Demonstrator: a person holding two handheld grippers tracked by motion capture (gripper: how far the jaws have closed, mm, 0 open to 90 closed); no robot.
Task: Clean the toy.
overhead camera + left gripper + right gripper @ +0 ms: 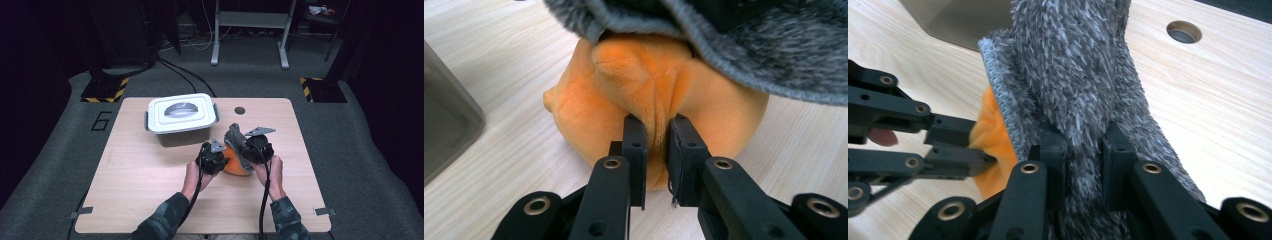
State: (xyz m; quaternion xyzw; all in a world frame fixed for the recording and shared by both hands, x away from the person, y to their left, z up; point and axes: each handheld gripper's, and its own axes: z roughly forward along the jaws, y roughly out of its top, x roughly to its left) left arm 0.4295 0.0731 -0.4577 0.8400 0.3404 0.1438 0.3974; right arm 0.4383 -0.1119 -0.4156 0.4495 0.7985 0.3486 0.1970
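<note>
- You are pinching a fold of the orange plush toy [649,115] with the left gripper [656,150]; its jaws are narrow, closed on the plush.
- Your right gripper [1085,150] is clamping the grey fuzzy cloth [1073,75], jaws narrow on a bunched ridge of it.
- The toy is sitting on the table [150,175] near the middle, just in front of the lidded plastic box [181,119]; the cloth is draping over its top and right side.
- Judging from this, you are peeling the cloth off the toy, or holding the toy while the cloth moves. Which one, I cannot tell.
- Keep the left grip low and steady so the toy is staying pinned to the table.
- Pull with the right up and away from the left gripper, not across it, since the two are sitting close together.
- Watch that the right jaws are biting cloth alone; orange plush is showing just beside the cloth edge.
- Go slow, because the fuzzy pile is likely slipping under a thin bite.
</note>
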